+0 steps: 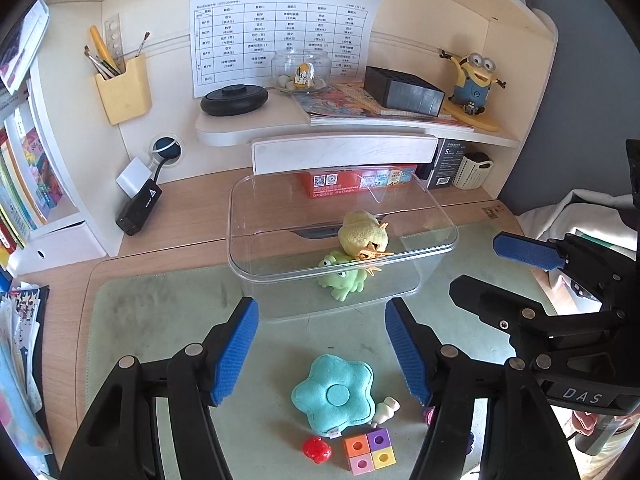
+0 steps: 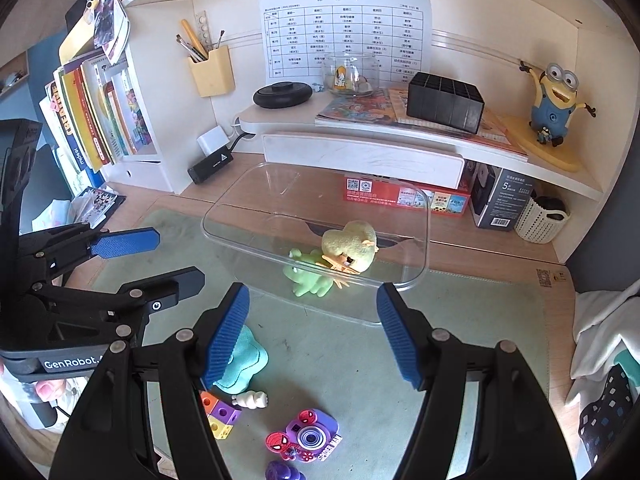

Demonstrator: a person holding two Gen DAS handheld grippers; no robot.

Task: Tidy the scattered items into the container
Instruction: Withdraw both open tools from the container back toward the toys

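A clear plastic container (image 1: 436, 256) (image 2: 416, 276) stands on the green mat and holds a yellow plush duck (image 1: 362, 234) (image 2: 350, 246) and a green frog toy (image 1: 342, 280) (image 2: 306, 276). In front of it lie a teal flower plush (image 1: 334, 394) (image 2: 246, 360), a coloured cube block (image 1: 370, 454) (image 2: 220, 416), a small white figure (image 1: 386, 410) (image 2: 252, 399), a red toy (image 1: 317, 449) and a purple toy camera (image 2: 306, 438). My left gripper (image 1: 322, 350) is open above the flower plush. My right gripper (image 2: 312, 332) is open above the mat, empty.
A shelf holds a black round object (image 1: 234, 100), a glass bowl (image 1: 300, 68), books, a black box (image 1: 404, 90) and a Minion figure (image 1: 474, 80). A yellow pen holder (image 1: 124, 90) hangs at left. Books stand at far left. A white basket (image 2: 542, 218) sits at right.
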